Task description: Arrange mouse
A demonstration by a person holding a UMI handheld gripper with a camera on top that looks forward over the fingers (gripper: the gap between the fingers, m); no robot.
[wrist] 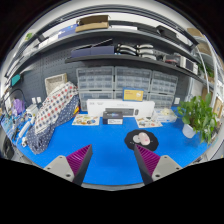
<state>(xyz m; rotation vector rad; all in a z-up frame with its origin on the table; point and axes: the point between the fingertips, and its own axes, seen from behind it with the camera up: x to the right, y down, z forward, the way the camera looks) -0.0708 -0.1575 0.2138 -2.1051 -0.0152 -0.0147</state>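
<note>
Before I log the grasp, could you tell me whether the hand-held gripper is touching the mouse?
Apart. The gripper view shows the mouse lying on the blue table beyond the open hand-held gripper.

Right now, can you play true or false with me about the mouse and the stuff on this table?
1. The table top is blue. True.
2. The gripper is squeezing the mouse. False: its fingers are open and hold nothing; the mouse lies ahead of them.
3. The mouse sits on a dark round mat. True.
4. A potted plant stands at the table's right end. True.
5. The shelves above are bare. False: things are stacked on them.
6. The mouse is lying on the floor. False: it is up on the table.
</note>
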